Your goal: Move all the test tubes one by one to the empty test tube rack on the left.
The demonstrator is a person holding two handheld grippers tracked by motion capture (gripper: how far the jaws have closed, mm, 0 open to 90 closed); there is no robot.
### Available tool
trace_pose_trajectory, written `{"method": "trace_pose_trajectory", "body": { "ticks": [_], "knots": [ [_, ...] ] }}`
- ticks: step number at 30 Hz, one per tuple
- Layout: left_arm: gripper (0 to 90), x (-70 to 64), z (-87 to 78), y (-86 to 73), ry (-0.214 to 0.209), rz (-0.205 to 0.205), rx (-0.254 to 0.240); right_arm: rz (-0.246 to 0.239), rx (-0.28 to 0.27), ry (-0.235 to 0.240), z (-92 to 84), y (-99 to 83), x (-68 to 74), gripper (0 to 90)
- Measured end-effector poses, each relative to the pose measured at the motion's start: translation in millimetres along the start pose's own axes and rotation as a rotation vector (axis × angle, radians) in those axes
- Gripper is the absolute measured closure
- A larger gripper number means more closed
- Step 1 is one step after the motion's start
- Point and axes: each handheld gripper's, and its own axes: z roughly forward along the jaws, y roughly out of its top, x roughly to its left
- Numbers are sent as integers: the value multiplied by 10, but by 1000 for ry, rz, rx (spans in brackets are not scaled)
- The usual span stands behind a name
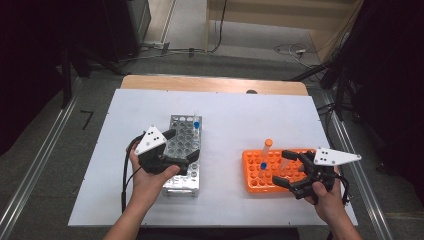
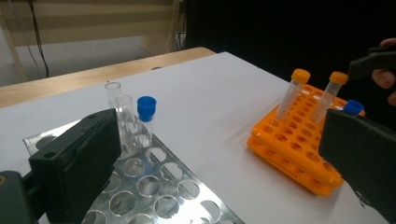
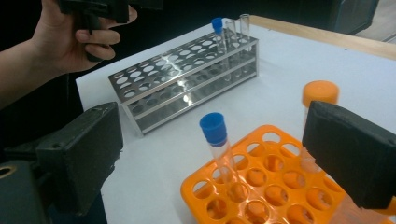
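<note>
My left gripper [image 1: 182, 145] hangs open over the near half of a steel tube rack [image 1: 181, 131], with nothing between its jaws. At the rack's far end stand a blue-capped tube [image 2: 146, 112] and two clear uncapped tubes [image 2: 114, 93]. My right gripper [image 1: 284, 167] is open over an orange rack [image 1: 255, 172]. A blue-capped tube [image 3: 215, 135] stands in that rack between the jaws, untouched. An orange-capped tube [image 3: 320, 93] stands right beside the right-hand jaw and is partly hidden by it. Another orange-capped tube [image 1: 267, 146] stands at the rack's far side.
Both racks sit on a white sheet [image 1: 225, 115] that covers a wooden table [image 1: 210, 82]. A bare strip of white lies between the racks. Cables [image 1: 292, 49] run over the floor beyond the table, and dark equipment stands on both sides.
</note>
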Motion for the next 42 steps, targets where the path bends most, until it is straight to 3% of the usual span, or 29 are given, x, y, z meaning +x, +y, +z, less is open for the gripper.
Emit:
{"method": "trace_pose_trajectory", "body": {
  "ticks": [5,10,16,28,34,42],
  "knots": [
    [0,-40,-109,-64,-4,0,-3,-4,24,3,84,-20,27,57],
    [0,-67,-151,-177,-4,-21,15,8,60,-47,194,-55,59,167],
    [0,-85,-188,-233,-7,-17,23,19,111,-120,314,-116,56,317],
    [0,-103,-157,-249,-18,-14,37,16,208,-164,459,-287,12,602],
    [0,-106,-157,-250,-15,-12,38,6,242,-167,498,-350,-8,643],
    [0,-136,-141,-251,-28,-12,39,-42,257,-187,532,-388,15,704]
  ]
}}
